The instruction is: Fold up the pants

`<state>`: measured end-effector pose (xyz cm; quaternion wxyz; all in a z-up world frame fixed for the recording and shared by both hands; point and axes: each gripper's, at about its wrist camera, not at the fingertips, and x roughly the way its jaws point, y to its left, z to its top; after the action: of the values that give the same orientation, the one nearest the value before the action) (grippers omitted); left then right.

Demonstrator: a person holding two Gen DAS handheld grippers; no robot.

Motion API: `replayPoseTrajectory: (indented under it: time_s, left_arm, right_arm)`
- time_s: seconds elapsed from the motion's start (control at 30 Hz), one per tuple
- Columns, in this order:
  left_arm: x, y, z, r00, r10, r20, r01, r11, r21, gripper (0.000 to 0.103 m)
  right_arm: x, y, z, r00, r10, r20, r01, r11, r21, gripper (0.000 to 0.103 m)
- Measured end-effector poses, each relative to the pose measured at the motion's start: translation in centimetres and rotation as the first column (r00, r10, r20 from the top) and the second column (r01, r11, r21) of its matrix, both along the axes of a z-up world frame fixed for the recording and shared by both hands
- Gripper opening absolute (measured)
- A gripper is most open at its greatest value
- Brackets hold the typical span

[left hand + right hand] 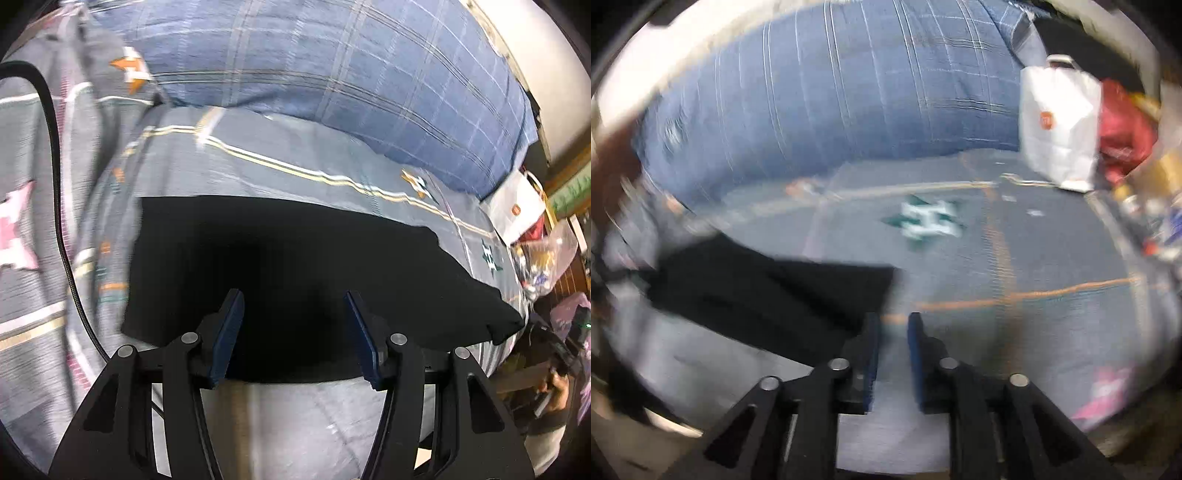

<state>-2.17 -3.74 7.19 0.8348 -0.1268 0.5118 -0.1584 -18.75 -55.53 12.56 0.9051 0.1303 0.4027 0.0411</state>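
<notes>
Black pants [295, 269] lie folded flat on the grey patterned bedsheet [295, 155]. My left gripper [293, 299] hovers over their near half, open, with nothing between its blue pads. In the blurred right wrist view the pants [768, 291] lie to the left. My right gripper [894, 321] is just past their right edge, over the bare sheet [1034, 258]. Its jaws stand a narrow gap apart with no cloth between them.
A blue checked quilt [332, 74] is bunched along the far side of the bed. A white paper bag [1060, 125], a red bag [1123, 129] and clutter sit at the bed's right end. A black cable [59, 206] hangs at the left.
</notes>
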Motion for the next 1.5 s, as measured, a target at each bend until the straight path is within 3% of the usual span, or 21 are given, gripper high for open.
replayPoseTrajectory:
  time_s: [0.03, 0.07, 0.1, 0.13, 0.2, 0.27, 0.4, 0.5, 0.63, 0.73, 0.8, 0.83, 0.87, 0.93, 1.0, 1.13, 1.27, 1.33, 1.4, 1.47, 1.5]
  left_arm:
    - [-0.1, 0.9, 0.0, 1.0, 0.018, 0.0, -0.018, 1.0, 0.0, 0.057]
    - [-0.3, 1.8, 0.0, 0.999, 0.041, -0.001, -0.041, 0.999, -0.004, 0.065]
    - [-0.5, 2.9, -0.1, 0.997, 0.073, -0.001, -0.073, 0.997, -0.018, 0.074]
    - [-0.6, 4.3, -0.4, 0.993, 0.121, 0.0, -0.121, 0.992, -0.046, 0.076]
    - [-0.6, 6.2, -1.1, 0.982, 0.189, -0.019, -0.19, 0.978, -0.084, 0.077]
    - [-0.5, 7.1, -1.8, 0.977, 0.209, -0.039, -0.211, 0.972, -0.098, 0.077]
    - [-0.4, 6.5, -2.5, 0.982, 0.187, -0.031, -0.189, 0.979, -0.078, 0.077]
    - [-0.2, 6.0, -3.0, 0.985, 0.171, -0.034, -0.174, 0.982, -0.08, 0.077]
    - [0.6, 5.2, -3.4, 0.988, 0.15, -0.03, -0.152, 0.985, -0.082, 0.077]
    - [1.2, 4.5, -3.4, 0.991, 0.136, -0.021, -0.137, 0.988, -0.069, 0.076]
    - [1.4, 4.2, -3.3, 0.992, 0.126, 0.012, -0.125, 0.991, -0.051, 0.069]
    - [1.5, 4.0, -3.2, 0.992, 0.121, 0.027, -0.12, 0.992, -0.035, 0.05]
    - [1.7, 3.8, -3.2, 0.992, 0.119, 0.026, -0.12, 0.993, 0.002, 0.034]
    - [1.6, 3.9, -2.9, 0.993, 0.112, 0.037, -0.113, 0.993, 0.02, 0.023]
    - [1.3, 4.1, -2.0, 0.995, 0.075, 0.067, -0.075, 0.997, 0.012, 0.014]
    - [0.5, 4.8, -0.1, 0.989, 0.045, 0.139, -0.052, 0.998, 0.044, 0.014]
    - [0.7, 5.4, -2.0, 0.996, 0.058, 0.07, -0.061, 0.997, 0.04, 0.014]
    - [0.4, 5.7, -2.6, 0.998, 0.059, 0.036, -0.058, 0.998, -0.012, 0.014]
    - [-0.3, 5.8, -2.5, 0.998, 0.063, 0.026, -0.061, 0.997, -0.05, 0.016]
    - [-0.7, 5.9, -2.3, 0.997, 0.078, 0.016, -0.077, 0.995, -0.057, 0.031]
    - [-0.9, 6.1, -2.2, 0.996, 0.088, 0.011, -0.087, 0.993, -0.078, 0.038]
  right_arm:
    - [0.5, 1.7, 0.4, 0.998, 0.045, 0.033, -0.047, 0.997, 0.059, 0.042]
    - [0.9, 3.5, 0.5, 0.993, 0.09, 0.071, -0.098, 0.988, 0.119, 0.052]
    - [1.6, 5.8, 0.3, 0.982, 0.148, 0.114, -0.168, 0.967, 0.194, 0.052]
    - [2.3, 7.7, -0.3, 0.973, 0.19, 0.13, -0.218, 0.943, 0.252, 0.052]
    - [4.5, 12.1, -2.4, 0.958, 0.265, 0.109, -0.286, 0.889, 0.356, 0.052]
    - [6.1, 15.8, -4.8, 0.942, 0.329, 0.067, -0.328, 0.859, 0.394, 0.052]
    - [8.9, 20.4, -9.0, 0.945, 0.328, 0.011, -0.294, 0.831, 0.473, 0.052]
    - [9.7, 20.7, -10.6, 0.967, 0.252, -0.041, -0.196, 0.838, 0.509, 0.052]
    - [9.3, 19.4, -11.5, 0.989, 0.145, -0.039, -0.092, 0.792, 0.604, 0.052]
    - [9.6, 18.7, -11.3, 0.996, 0.078, -0.037, -0.038, 0.779, 0.626, 0.052]
    - [10.1, 18.7, -11.1, 0.999, 0.035, -0.031, -0.007, 0.777, 0.63, 0.051]
    - [10.4, 18.9, -10.9, 0.999, 0.033, -0.031, -0.007, 0.787, 0.616, 0.046]
    - [10.9, 19.5, -10.6, 0.998, 0.053, -0.036, -0.022, 0.808, 0.589, 0.031]
    - [10.8, 20.1, -9.8, 0.996, 0.084, -0.016, -0.06, 0.819, 0.571, 0.013]
    - [9.9, 20.9, -8.1, 0.992, 0.118, 0.045, -0.123, 0.831, 0.542, 0.008]
    - [8.4, 22.6, -6.0, 0.975, 0.204, 0.09, -0.221, 0.833, 0.508, 0.003]
    - [8.3, 23.6, -8.0, 0.978, 0.208, 0.021, -0.195, 0.873, 0.448, 0.003]
    - [8.6, 23.3, -9.1, 0.985, 0.171, -0.016, -0.141, 0.86, 0.491, 0.004]
    - [8.6, 22.6, -9.8, 0.988, 0.154, -0.026, -0.114, 0.825, 0.554, 0.014]
    - [8.3, 22.4, -9.5, 0.991, 0.131, 0.004, -0.111, 0.822, 0.559, 0.043]
    - [8.3, 22.4, -9.3, 0.992, 0.127, 0.019, -0.116, 0.817, 0.564, 0.046]
